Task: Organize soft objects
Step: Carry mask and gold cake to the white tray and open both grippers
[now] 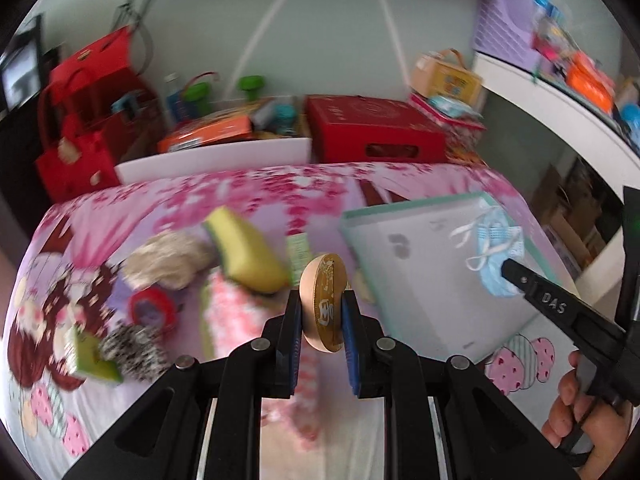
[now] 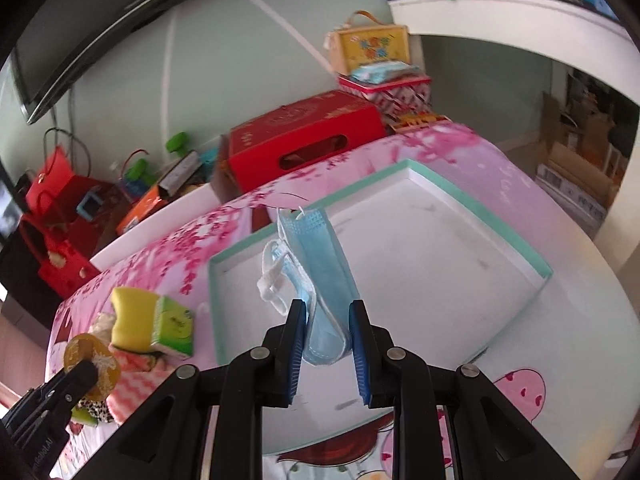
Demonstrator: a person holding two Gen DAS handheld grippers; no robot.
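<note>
My left gripper (image 1: 322, 312) is shut on a round tan puff with a gold face (image 1: 323, 300), held on edge above the bed. My right gripper (image 2: 328, 332) is shut on a folded blue face mask (image 2: 320, 280) with white ear loops, hanging over the white tray with a mint rim (image 2: 472, 208). The left wrist view shows that mask (image 1: 494, 256) over the tray (image 1: 424, 280) at the right gripper's tip. On the floral bedspread lie a yellow-green sponge (image 1: 248, 252), a beige fluffy ball (image 1: 168, 260), a red tape roll (image 1: 154, 308) and a speckled pom-pom (image 1: 134, 352).
Red boxes (image 1: 372, 128), a red bag (image 1: 92, 120) and a white bin (image 1: 216, 156) of clutter stand beyond the bed's far edge. A white shelf (image 1: 552, 100) with purple baskets runs along the right. A hand (image 1: 588, 416) holds the right gripper's handle.
</note>
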